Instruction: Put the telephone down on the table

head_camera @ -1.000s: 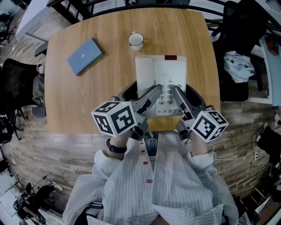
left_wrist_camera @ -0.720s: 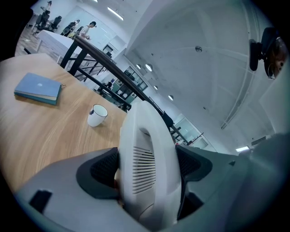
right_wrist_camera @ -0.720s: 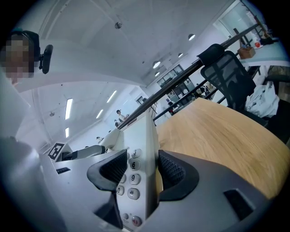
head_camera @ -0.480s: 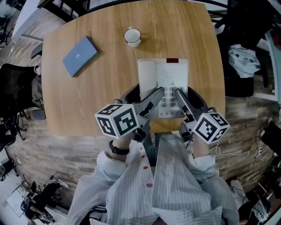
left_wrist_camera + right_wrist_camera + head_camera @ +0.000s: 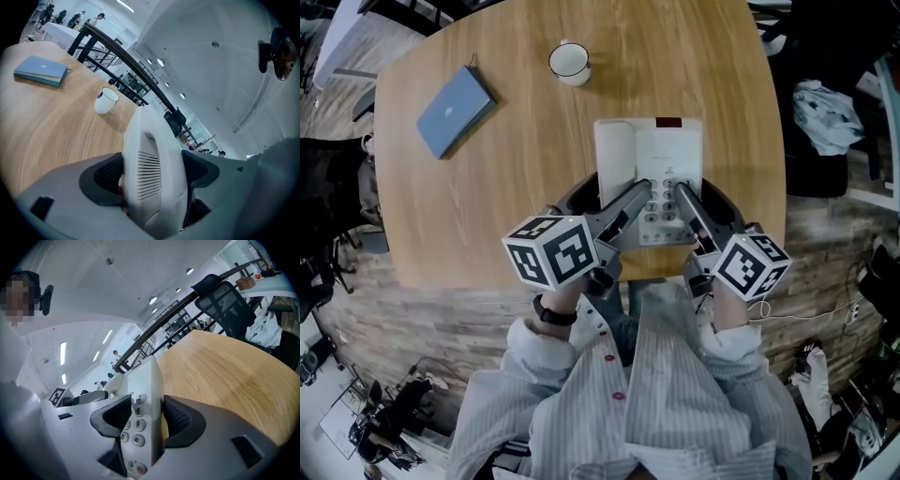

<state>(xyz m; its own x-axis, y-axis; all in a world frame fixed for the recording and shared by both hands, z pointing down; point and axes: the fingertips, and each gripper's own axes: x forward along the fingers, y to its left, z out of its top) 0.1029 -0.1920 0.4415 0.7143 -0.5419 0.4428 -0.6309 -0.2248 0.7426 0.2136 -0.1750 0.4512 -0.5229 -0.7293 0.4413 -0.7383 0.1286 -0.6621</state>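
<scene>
Left tool (image 5: 623, 202) pinches the handset side of the telephone (image 5: 661, 150), right tool (image 5: 684, 199) its keypad edge, over the table (image 5: 516, 197). Rigid, smooth plastic, probably light and slippery; gripping both sides suits it.

On the white telephone (image 5: 150, 380), seen in the right gripper view, the round grey keys read 3, 6 and 9 going down, then 0 and # in the bottom row.
</scene>
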